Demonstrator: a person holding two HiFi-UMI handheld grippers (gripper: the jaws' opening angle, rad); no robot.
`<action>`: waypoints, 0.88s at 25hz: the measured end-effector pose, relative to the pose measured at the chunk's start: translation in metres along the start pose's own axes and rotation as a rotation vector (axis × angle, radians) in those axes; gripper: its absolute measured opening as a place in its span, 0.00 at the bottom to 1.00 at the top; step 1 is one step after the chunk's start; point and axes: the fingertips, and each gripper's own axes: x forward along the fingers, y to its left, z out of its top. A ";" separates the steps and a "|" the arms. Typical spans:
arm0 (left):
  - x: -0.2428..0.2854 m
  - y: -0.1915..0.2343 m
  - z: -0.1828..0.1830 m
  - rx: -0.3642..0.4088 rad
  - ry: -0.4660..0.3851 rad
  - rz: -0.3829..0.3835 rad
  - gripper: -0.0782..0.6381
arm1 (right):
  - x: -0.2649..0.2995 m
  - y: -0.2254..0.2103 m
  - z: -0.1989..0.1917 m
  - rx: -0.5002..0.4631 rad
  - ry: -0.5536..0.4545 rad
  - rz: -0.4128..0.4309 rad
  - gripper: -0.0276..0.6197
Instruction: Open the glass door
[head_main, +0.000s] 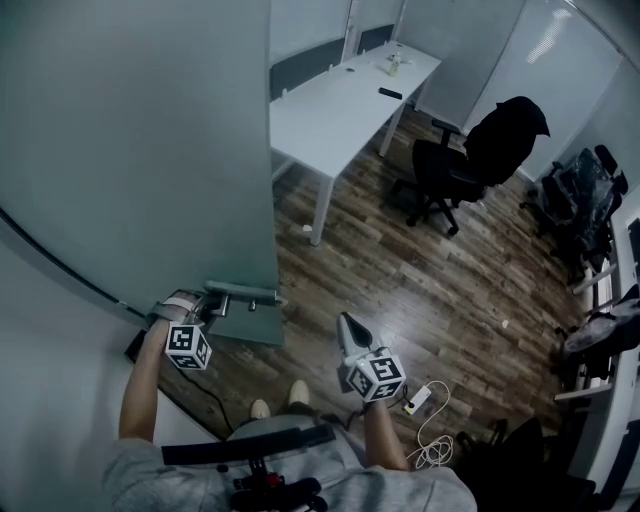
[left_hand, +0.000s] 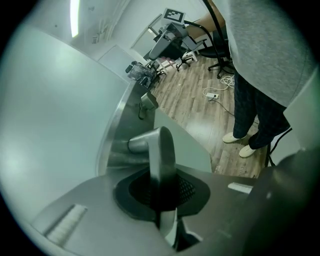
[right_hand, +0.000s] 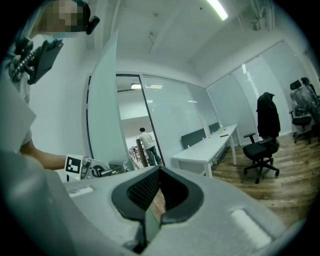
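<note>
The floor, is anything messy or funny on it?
Yes. A white power strip lies loose out on the wooden floor, not far from the person's shoes. Its cable sits in a tangle, which looks easy to trip on.

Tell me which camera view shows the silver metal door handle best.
The left gripper view: the silver metal door handle fills the centre, clamped in the left gripper. The head view shows it small, from above, at the edge of the frosted glass door. The right gripper view shows it tiny and hard to make out.
</note>
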 end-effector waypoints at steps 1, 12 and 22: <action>-0.001 -0.001 0.000 0.004 -0.003 0.001 0.16 | 0.000 0.003 -0.002 0.003 0.001 -0.005 0.05; -0.007 -0.005 0.002 0.022 -0.020 0.006 0.15 | -0.002 0.021 -0.008 0.016 -0.009 -0.020 0.05; -0.005 -0.004 0.001 0.017 -0.001 -0.014 0.16 | 0.001 0.026 -0.013 0.019 0.004 -0.010 0.05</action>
